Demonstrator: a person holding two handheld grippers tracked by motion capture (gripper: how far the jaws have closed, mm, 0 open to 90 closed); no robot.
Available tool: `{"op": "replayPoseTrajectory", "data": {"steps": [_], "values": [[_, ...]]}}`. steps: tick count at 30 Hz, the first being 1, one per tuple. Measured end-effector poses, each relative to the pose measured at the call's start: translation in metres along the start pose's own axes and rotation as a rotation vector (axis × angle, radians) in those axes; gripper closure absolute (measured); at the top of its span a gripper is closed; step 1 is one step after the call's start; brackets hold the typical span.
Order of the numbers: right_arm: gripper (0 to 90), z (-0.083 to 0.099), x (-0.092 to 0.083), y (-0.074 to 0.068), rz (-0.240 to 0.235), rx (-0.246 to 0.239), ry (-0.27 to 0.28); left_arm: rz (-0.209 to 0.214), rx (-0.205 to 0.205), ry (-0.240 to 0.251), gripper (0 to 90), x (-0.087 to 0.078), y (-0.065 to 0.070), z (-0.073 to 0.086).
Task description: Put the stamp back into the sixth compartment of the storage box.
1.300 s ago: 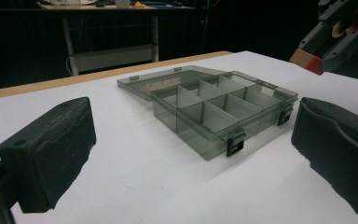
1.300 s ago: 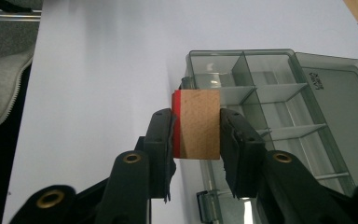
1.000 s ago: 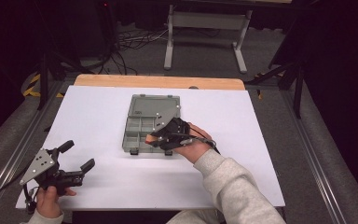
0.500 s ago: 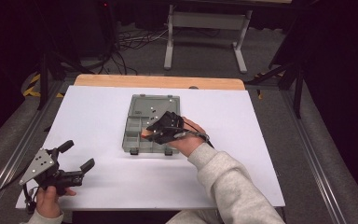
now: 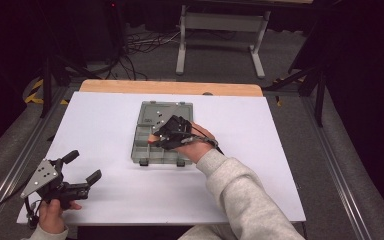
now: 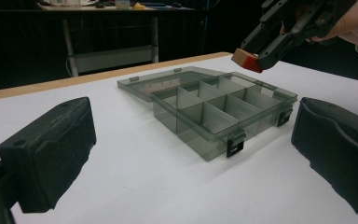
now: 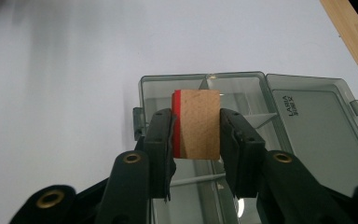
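Wooden block point(image 7: 196, 123) with a red edge sits clamped in the right hand-held gripper point(image 7: 196, 135), poised above the open compartment box point(image 5: 150, 150), likely for dropping in. Left hand-held gripper point(image 5: 82, 167) rests released on the counter point(image 5: 260, 150).

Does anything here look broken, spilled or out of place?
Nothing stands out. The grey compartment box lies square on the white table, lid flat open, nothing spilled. The right gripper holds a red-edged wooden block above it; the left gripper waits open.
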State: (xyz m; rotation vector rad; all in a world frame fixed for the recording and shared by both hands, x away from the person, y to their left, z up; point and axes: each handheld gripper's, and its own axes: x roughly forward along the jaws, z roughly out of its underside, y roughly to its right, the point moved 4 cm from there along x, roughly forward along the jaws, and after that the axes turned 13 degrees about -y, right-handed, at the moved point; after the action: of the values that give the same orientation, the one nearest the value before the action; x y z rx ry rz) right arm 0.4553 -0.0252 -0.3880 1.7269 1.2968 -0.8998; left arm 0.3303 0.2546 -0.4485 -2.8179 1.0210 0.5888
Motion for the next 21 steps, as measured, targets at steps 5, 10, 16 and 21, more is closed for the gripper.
{"op": "replayPoseTrajectory", "data": {"steps": [5,10,16,21], "values": [[65.9,-0.003,0.007,0.004,0.000,-0.002,-0.007,-0.002,0.004,-0.003,0.6,-0.001,-0.001,0.000],[65.9,-0.003,0.013,0.008,0.002,0.003,-0.010,0.000,0.000,0.001,0.6,0.000,0.000,0.000],[65.9,-0.003,0.019,0.014,0.003,0.013,-0.008,0.001,0.001,0.003,0.6,0.000,0.000,0.000],[65.9,0.000,0.025,0.017,-0.001,0.026,-0.020,0.003,0.001,0.003,0.6,0.000,0.000,0.000]]}}
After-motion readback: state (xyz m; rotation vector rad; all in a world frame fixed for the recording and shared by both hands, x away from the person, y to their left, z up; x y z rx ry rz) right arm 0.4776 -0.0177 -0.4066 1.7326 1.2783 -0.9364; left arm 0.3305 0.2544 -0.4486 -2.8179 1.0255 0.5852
